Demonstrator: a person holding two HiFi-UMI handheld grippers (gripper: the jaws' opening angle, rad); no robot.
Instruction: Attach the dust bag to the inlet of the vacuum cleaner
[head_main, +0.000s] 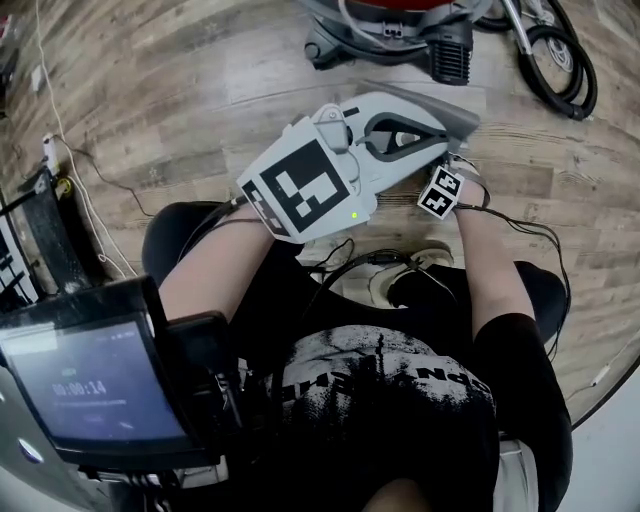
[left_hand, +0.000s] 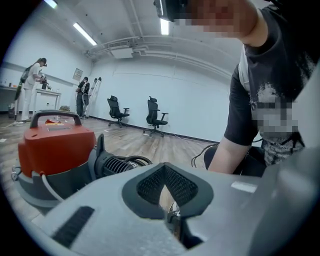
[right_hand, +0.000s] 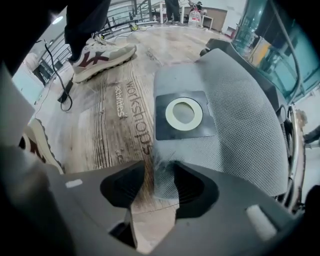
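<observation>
Task is barely begun, as far as the views show. The left gripper has its jaws pressed together w/ nothing between them; it points across the room toward the vacuum cleaner, a red-topped canister on a grey tub standing on the wood floor. No bag is fitted to it, and which part is the inlet can't be made out (the ribbed black piece at its side may be only a vent).

Further right, the right gripper points down at the floor, jaws spread wide. The near edge of the dust bag lies in the gap btw the pads but isn't pinched. The bag, grey mesh fabric, lies flat on the floor near the vac, not mounted. Its dark card collar faces up w/ a pale ring round the hole. At far right in the head view the hose lies looped by the vac.

Left to do, by this reading: close on the bag, lift it, carry it over, seat the collar on the inlet, i.e. nearly everything.
</observation>
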